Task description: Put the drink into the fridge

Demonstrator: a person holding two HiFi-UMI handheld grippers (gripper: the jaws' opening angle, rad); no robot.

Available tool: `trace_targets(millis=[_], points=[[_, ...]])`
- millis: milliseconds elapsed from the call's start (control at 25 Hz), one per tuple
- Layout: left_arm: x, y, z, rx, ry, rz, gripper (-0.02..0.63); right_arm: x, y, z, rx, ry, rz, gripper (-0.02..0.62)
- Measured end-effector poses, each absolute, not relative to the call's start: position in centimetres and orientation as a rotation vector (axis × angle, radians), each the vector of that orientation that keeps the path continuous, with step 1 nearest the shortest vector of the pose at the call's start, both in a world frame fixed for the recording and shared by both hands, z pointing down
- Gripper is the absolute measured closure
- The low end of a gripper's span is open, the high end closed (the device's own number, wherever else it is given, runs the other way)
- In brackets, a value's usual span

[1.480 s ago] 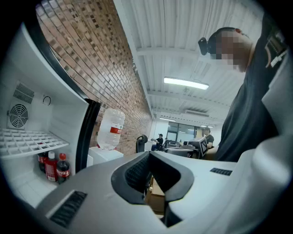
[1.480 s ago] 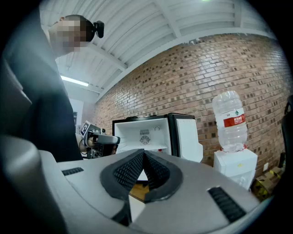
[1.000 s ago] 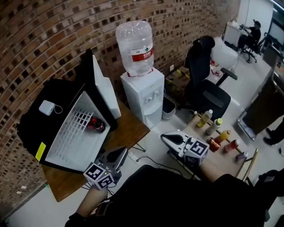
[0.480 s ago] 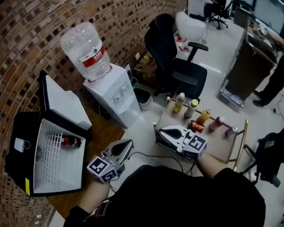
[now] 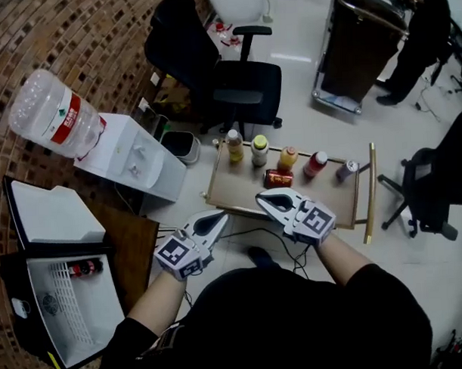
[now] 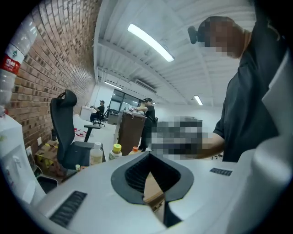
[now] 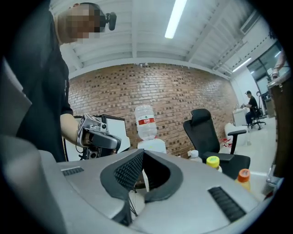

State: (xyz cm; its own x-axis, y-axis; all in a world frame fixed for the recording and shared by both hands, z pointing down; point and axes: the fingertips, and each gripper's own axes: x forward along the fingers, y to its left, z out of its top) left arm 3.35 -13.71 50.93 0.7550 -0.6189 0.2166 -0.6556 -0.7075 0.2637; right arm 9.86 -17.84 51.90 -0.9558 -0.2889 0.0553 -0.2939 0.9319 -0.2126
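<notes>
1. Drinks [image 5: 260, 150] stand in a row on the low table [image 5: 239, 193] ahead of you, well apart from the open fridge [image 5: 100, 328] at your left.
2. Expect a full bottle to feel fairly heavy, stiff and smooth, so grip it round the body, below the cap.
3. Your left gripper [image 5: 219, 218] and right gripper [image 5: 263, 198] both have their jaws pressed together, with nothing between them.

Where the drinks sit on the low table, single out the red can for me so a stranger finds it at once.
Start at the black office chair; just before it is a low wooden table carrying a row of drinks. The red can sits alone in front of that row, apparently lying on its side while the others stand upright.
</notes>
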Motion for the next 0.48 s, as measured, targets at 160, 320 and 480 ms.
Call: trace_targets(millis=[160,320,480], points=[[8.0,-16.6,53.9,2.635,-0.876,0.185,0.612,14.6,-20.2,55.2,0.627,-3.001,0.363,0.584],[10.9,-18.5,57.4,2.627,-0.803,0.225,0.612,19.4,-21.8,59.3,0.781,-2.902,0.384,0.583],[12.6,-20.1,60.6,2.589,-0.764,0.252,0.612,22.9,-23.1,63.2,0.889,-2.809,0.431,0.583]])
